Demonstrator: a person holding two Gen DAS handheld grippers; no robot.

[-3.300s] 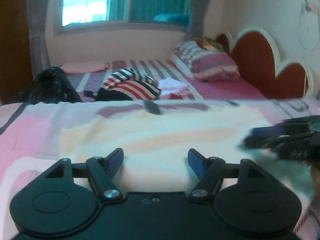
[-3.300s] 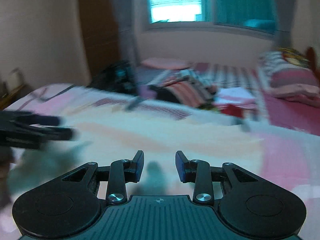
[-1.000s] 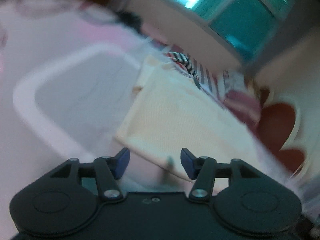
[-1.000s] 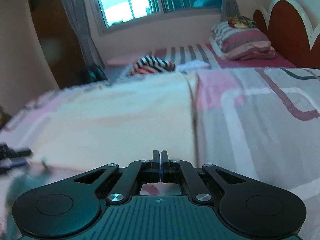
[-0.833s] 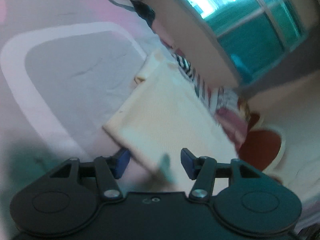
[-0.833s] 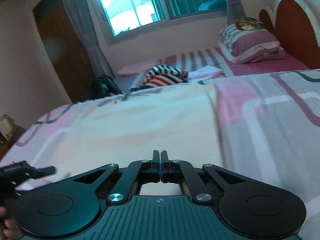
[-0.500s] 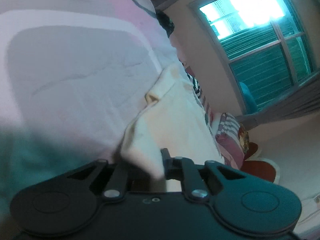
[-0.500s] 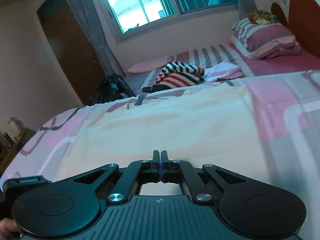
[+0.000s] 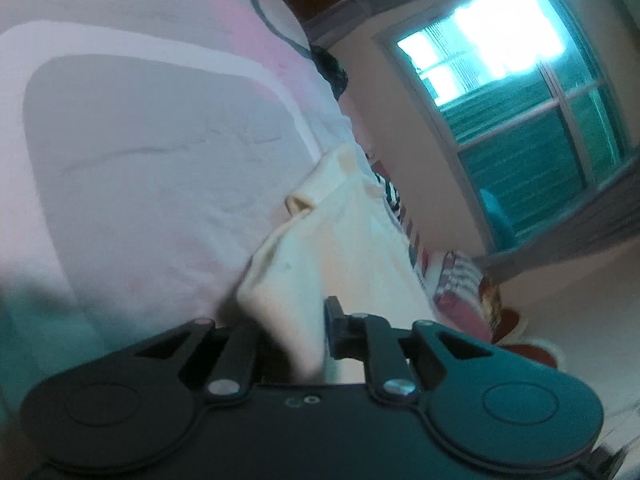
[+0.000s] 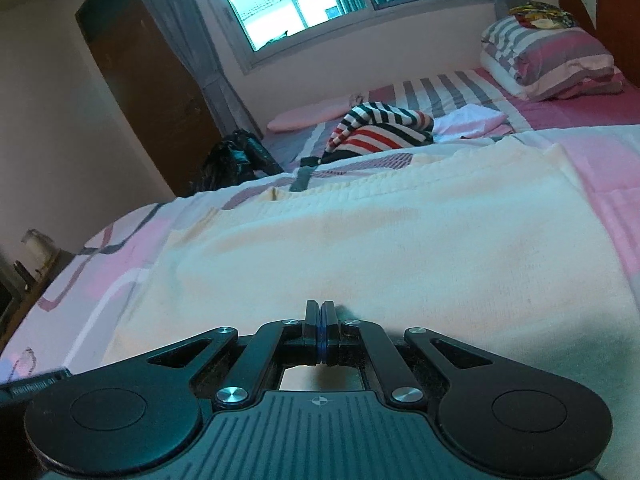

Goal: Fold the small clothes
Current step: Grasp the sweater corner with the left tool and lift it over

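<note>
A cream knit garment (image 10: 380, 240) lies flat on the pink and grey patterned bedspread (image 10: 608, 168). My right gripper (image 10: 320, 316) is shut at the garment's near hem, the fabric pinched low between the pads. In the left wrist view the same garment (image 9: 352, 232) has its near left corner lifted and bunched between the fingers of my left gripper (image 9: 296, 320), which is shut on it. The left gripper's body (image 10: 32, 380) shows at the lower left edge of the right wrist view.
A striped red, white and black garment (image 10: 380, 128) and a white cloth (image 10: 472, 120) lie on the far striped sheet. Folded bedding and pillows (image 10: 548, 56) sit at the back right by the headboard. A dark bag (image 10: 236, 156) lies at the bed's far left.
My left gripper swung down to the garment's left corner and closed on it, lifting the corner. My right gripper closed at the near hem earlier and has stayed shut.
</note>
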